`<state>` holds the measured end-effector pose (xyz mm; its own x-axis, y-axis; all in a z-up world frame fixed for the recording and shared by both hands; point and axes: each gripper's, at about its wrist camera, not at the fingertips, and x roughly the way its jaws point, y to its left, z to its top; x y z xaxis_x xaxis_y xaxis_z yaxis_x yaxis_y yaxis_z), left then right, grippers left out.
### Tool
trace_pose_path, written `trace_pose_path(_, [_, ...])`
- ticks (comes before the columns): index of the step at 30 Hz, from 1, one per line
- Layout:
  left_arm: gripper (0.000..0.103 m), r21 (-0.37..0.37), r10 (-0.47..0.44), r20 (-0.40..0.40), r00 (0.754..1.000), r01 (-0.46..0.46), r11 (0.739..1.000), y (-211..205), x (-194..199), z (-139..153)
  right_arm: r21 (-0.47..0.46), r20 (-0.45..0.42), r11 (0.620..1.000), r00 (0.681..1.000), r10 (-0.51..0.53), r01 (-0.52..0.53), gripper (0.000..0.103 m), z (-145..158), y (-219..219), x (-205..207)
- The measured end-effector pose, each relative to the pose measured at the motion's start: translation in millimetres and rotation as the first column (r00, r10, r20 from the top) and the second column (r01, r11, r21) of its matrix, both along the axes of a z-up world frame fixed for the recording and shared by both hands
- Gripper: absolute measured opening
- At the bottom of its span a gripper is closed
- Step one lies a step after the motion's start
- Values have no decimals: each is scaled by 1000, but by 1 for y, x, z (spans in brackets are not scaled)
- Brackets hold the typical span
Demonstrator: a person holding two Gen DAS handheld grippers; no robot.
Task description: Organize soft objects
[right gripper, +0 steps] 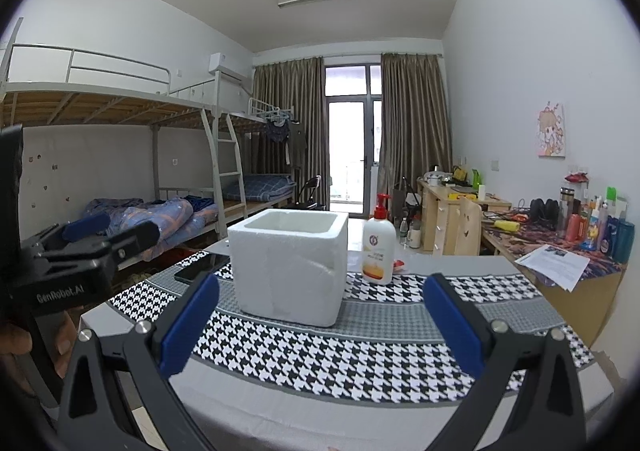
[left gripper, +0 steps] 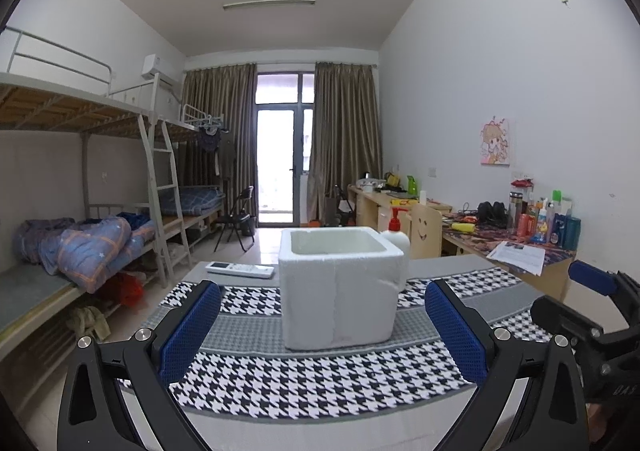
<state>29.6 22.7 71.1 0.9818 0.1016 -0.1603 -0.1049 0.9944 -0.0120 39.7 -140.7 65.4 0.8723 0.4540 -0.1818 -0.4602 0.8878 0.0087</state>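
Foam box (left gripper: 340, 291) waits at twelve o'clock; left gripper (left gripper: 320, 327) and right gripper (right gripper: 316, 325) gape empty (nothing soft visible yet): find something first.

The left hand-held gripper (left gripper: 322, 325) hangs with its blue pads spread wide, nothing between them. Ahead, a white foam box (left gripper: 340, 287) (open-topped) stands on a houndstooth cloth (left gripper: 320, 383) over the counter (left gripper: 452, 265). A white remote control (left gripper: 239, 270) lies left of it; a pump bottle (left gripper: 396, 233) stands behind.
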Motion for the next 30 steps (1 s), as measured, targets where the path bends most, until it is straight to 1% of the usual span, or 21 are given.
trace_pose_path(6, [102, -18, -29, 11, 1000, 29, 999, -1, -13, -14, 12, -3, 1000, 1000, 11, -11, 103, -10, -1, -12])
trace_pose_path(9, [102, -16, -10, 12, 1000, 11, 1000, -2, -19, -19, 20, -6, 1000, 1000, 14, -14, 103, -17, -3, -18])
trace_pose_path(14, [102, -36, 4, 10, 1000, -3, 999, 1, -28, -33, 31, -6, 999, 1000, 21, -21, 103, -27, -4, -26])
trace_pose_path(17, [102, -26, 9, 3, 1000, -9, 1000, 0, -33, -42, 29, 9, 999, 1000, 14, -14, 103, -36, -4, -34])
trace_pose_path(21, [102, -19, 13, -10, 1000, -14, 1000, 0, -34, -52, 43, -8, 999, 999, 33, -33, 103, -43, -3, -35])
trace_pose_path(24, [102, -14, 19, -26, 999, -19, 1000, 1, -32, -58, 23, -17, 999, 1000, 24, -23, 103, -47, 2, -34])
trace_pose_path(27, [102, -37, 23, -42, 999, -24, 999, 5, -28, -64, 15, -19, 1000, 1000, 14, -14, 103, -48, 3, -32])
trace_pose_path(30, [102, -40, 32, -53, 998, -34, 999, 6, -24, -68, 10, -23, 1000, 1000, 10, -10, 103, -49, 2, -27])
